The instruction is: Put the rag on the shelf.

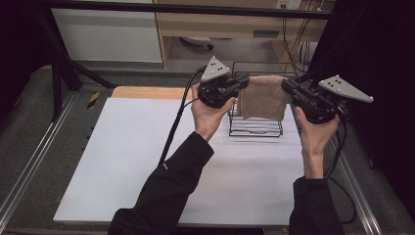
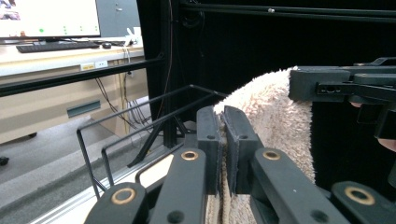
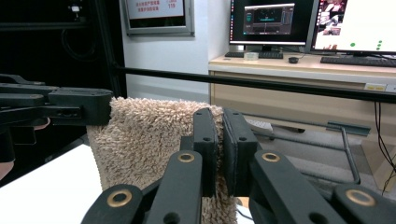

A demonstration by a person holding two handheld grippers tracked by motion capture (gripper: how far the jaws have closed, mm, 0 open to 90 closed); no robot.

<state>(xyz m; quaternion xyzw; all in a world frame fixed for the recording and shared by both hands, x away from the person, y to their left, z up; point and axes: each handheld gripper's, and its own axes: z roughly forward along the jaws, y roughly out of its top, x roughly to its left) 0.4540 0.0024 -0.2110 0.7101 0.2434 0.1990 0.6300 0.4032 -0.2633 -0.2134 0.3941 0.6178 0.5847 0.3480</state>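
The beige towel [image 1: 263,97] hangs in front of the black wire rack [image 1: 255,128], hiding most of its upper frame; whether it touches the rack cannot be told. Nothing can be seen lying in the rack. The left gripper [image 1: 243,82] pinches the towel's top edge at nine o'clock, jaws nearly closed on the cloth. The right gripper [image 1: 286,84] clamps the three o'clock corner likewise. The towel is stretched between them above the white table [image 1: 122,161], toward its twelve o'clock edge.
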